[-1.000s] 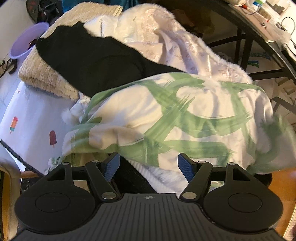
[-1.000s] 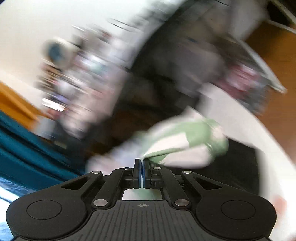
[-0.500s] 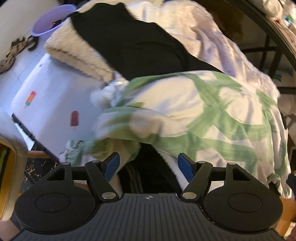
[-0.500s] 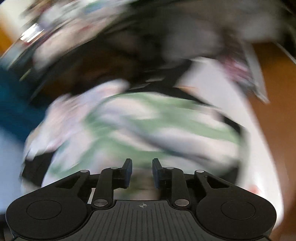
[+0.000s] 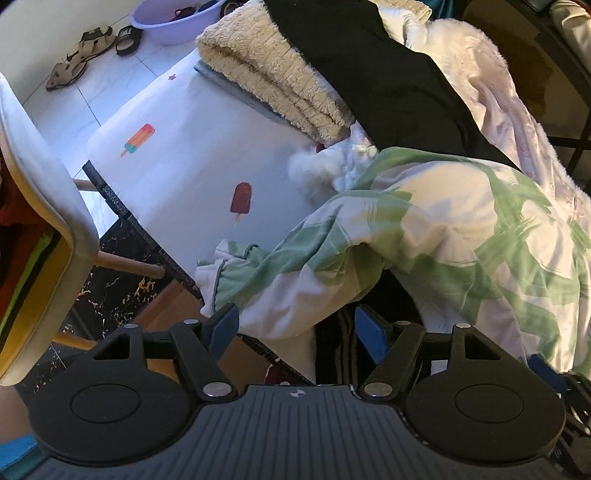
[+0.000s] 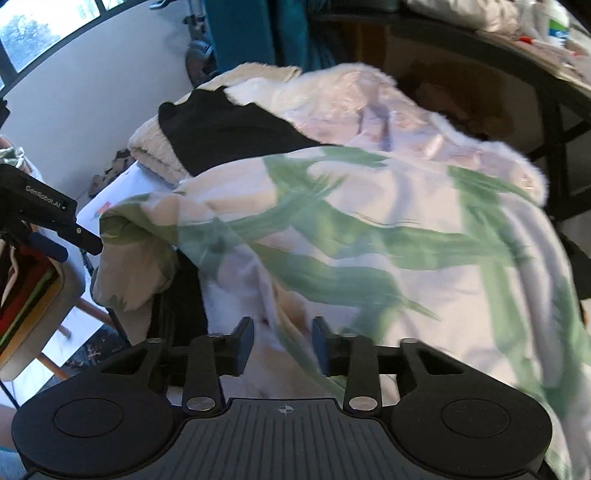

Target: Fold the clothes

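Observation:
A white garment with green brush strokes (image 5: 461,229) (image 6: 369,236) lies crumpled over a pile of clothes on the table. Its sleeve end (image 5: 236,269) hangs near the table's front edge. My left gripper (image 5: 295,328) is open, with a fold of this garment lying between its blue pads. My right gripper (image 6: 282,341) is open too, right over the garment's near side, and cloth runs between its fingers. A black garment (image 5: 388,74) (image 6: 229,129) lies behind it, over a beige fluffy folded blanket (image 5: 273,74).
A white cloth with ice-lolly prints (image 5: 177,155) covers the table. A pale pink fluffy garment (image 6: 369,99) lies at the back. A chair with folded clothes (image 5: 40,206) stands left. Sandals (image 5: 85,51) and a lilac basin (image 5: 173,18) are on the floor. A dark desk frame (image 6: 554,122) stands right.
My right gripper has gone from shut on the green-and-white garment to open and has swung down over the pile. The left view has shifted left and nearer the table edge; its jaws stay open.

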A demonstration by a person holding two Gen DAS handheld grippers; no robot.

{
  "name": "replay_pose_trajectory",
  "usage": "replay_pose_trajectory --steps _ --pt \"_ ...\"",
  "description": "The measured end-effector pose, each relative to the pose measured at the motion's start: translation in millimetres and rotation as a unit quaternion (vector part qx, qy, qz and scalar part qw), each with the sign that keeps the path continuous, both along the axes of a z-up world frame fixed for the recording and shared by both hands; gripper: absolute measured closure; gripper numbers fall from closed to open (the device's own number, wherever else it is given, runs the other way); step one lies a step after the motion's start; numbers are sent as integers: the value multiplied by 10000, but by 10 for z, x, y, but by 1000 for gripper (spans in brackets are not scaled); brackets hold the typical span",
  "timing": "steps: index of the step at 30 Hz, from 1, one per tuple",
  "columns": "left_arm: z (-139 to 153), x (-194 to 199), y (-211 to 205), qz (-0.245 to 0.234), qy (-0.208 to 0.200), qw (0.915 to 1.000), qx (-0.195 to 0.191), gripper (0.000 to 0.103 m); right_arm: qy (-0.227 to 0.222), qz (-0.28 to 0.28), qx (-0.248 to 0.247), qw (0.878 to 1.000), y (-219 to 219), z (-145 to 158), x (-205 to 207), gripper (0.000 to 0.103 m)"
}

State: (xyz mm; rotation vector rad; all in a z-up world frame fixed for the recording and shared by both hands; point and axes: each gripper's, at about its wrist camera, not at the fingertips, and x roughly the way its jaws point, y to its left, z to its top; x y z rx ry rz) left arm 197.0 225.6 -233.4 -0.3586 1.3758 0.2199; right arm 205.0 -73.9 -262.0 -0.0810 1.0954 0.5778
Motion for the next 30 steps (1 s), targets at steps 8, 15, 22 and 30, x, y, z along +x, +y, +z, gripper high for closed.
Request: replay_pose_trajectory --steps 8,15,22,30 --pt "6 -6 40 45 -42 9999 -89 30 694 92 233 9973 -81 -97 41 96" --pt "9 -8 41 25 -42 9998 -183 30 267 -640 532 9962 -67 -44 356 77" --pt "76 113 6 56 -236 9987 -455 28 544 14 -37 9985 312 -392 450 81" --pt "90 326 -420 -560 -340 9964 -530 27 252 -221 77 9994 217 -103 372 101"
